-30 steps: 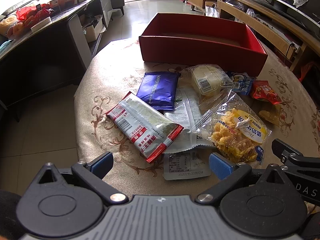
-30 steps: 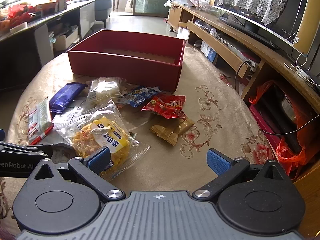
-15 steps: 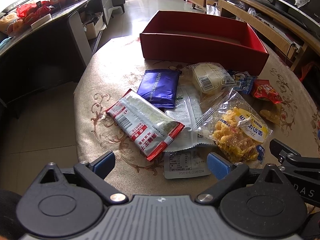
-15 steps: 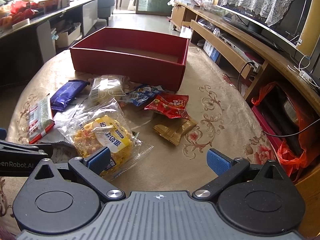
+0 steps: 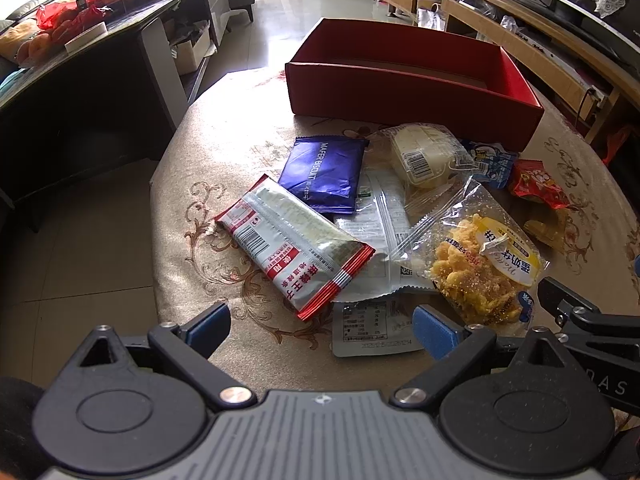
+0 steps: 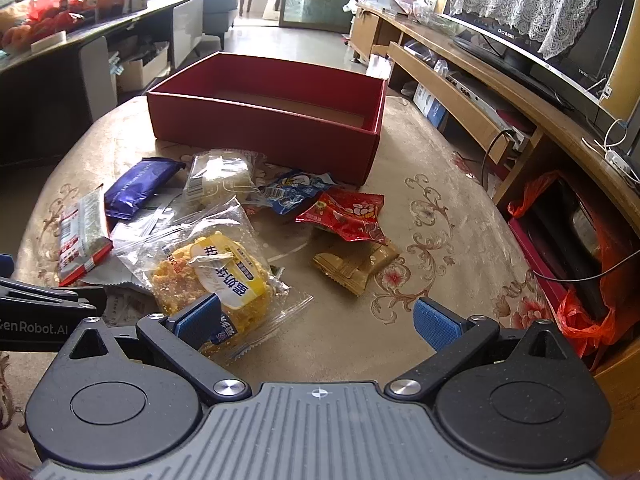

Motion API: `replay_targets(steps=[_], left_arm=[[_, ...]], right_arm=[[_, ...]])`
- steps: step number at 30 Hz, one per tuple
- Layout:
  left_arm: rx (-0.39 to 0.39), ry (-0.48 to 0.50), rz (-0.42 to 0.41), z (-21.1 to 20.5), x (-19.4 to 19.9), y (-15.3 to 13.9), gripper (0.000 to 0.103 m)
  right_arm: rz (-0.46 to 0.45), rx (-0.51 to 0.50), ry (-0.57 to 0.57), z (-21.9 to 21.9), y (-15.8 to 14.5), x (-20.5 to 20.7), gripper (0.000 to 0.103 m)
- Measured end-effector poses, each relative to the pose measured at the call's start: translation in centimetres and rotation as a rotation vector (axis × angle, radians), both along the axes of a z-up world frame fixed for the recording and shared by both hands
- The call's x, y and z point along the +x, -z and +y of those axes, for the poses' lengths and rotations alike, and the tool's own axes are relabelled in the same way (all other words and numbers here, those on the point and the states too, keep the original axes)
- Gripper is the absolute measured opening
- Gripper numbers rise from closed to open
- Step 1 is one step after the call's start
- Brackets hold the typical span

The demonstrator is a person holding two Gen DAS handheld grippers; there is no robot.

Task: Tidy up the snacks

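Left wrist view: compared with a second ago, the left hand-held gripper (image 5: 322,330) has been closing slightly, its blue pads sitting a little nearer each other, with nothing between them; the packets are lying as before. It is hovering spread wide above the tabletop (image 5: 180,184), touching nothing. Ahead of it the snacks are lying in a loose heap: a red-and-white packet (image 5: 294,248) overlapping a white wrapper (image 5: 376,320), a blue wafer packet (image 5: 324,172) beyond, a clear-wrapped pale cake (image 5: 424,154) and a clear bag of yellow crisps (image 5: 476,268) to the right. The red box (image 5: 404,92) is standing open behind the heap, apart from it. Right wrist view: the scene is matching the earlier frames. The right hand-held gripper (image 6: 318,320) is likewise hovering spread and empty, one pad in front of the bag of yellow crisps (image 6: 212,268). A red packet (image 6: 348,216), a gold packet (image 6: 354,264) and a blue cartoon packet (image 6: 296,192) are lying between it and the red box (image 6: 264,136).
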State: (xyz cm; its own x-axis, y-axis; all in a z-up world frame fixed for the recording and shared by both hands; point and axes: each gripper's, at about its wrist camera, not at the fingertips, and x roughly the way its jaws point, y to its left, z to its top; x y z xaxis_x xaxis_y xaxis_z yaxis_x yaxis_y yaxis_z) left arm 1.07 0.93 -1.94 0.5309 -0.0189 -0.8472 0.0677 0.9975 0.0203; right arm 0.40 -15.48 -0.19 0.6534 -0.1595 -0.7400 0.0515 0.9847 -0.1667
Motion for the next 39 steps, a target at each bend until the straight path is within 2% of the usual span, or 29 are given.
replay_targets(steps=[23,39], left_arm=[[0.004,-0.018,0.017,0.4,0.3,0.6,0.09],[-0.023,-0.068,0.059,2.9,1.4,1.3,0.091]], right_arm=[[0.021,-0.013,-0.035,0.7,0.5,0.7,0.103],[0.072,-0.061,-0.235,3.0,0.7,3.4,0.099]])
